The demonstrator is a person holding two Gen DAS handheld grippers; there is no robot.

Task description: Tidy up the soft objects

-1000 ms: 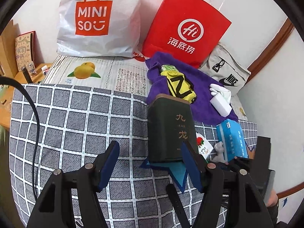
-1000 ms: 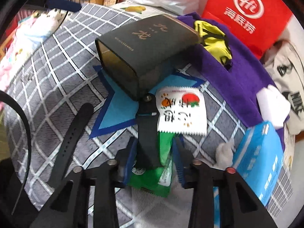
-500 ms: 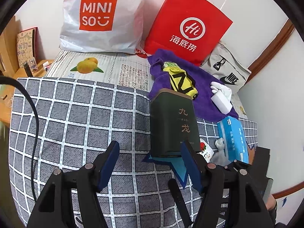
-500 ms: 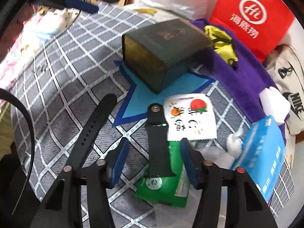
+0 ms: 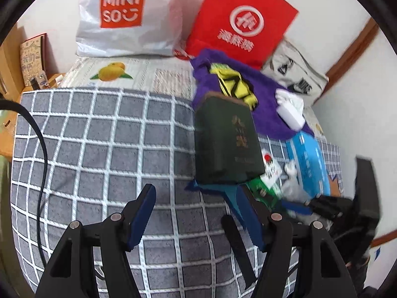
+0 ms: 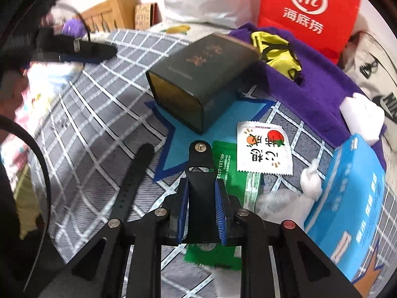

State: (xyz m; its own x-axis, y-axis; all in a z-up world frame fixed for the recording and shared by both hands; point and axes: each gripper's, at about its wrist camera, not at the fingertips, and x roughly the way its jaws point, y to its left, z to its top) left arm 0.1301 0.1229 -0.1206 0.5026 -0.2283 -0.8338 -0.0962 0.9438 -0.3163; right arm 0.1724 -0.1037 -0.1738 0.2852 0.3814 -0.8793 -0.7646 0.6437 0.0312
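My right gripper (image 6: pixel 200 206) is shut on a short black watch strap (image 6: pixel 200 164), held over a green sachet (image 6: pixel 233 173). A longer black strap (image 6: pixel 134 173) lies on the checked blanket (image 6: pixel 82 129) to its left. A white sachet (image 6: pixel 264 149) and a blue star-shaped felt piece (image 6: pixel 183 146) lie ahead, with a dark green box (image 6: pixel 198 79) on the felt. My left gripper (image 5: pixel 196 213) is open and empty above the blanket (image 5: pixel 99 136), left of the box (image 5: pixel 225 139). A purple towel (image 5: pixel 268 92) holds a yellow cloth (image 5: pixel 235 87).
A blue tissue pack (image 6: pixel 347 198) and white cotton bits (image 6: pixel 310 176) lie at the right. A white sponge (image 6: pixel 362 116) rests on the towel. A white Miniso bag (image 5: pixel 119 15), a red paper bag (image 5: pixel 243 22) and a grey tote (image 5: pixel 295 74) stand at the wall.
My right gripper has closed on the short black strap, which it straddled open half a second ago. My left gripper has shifted slightly and stays open.
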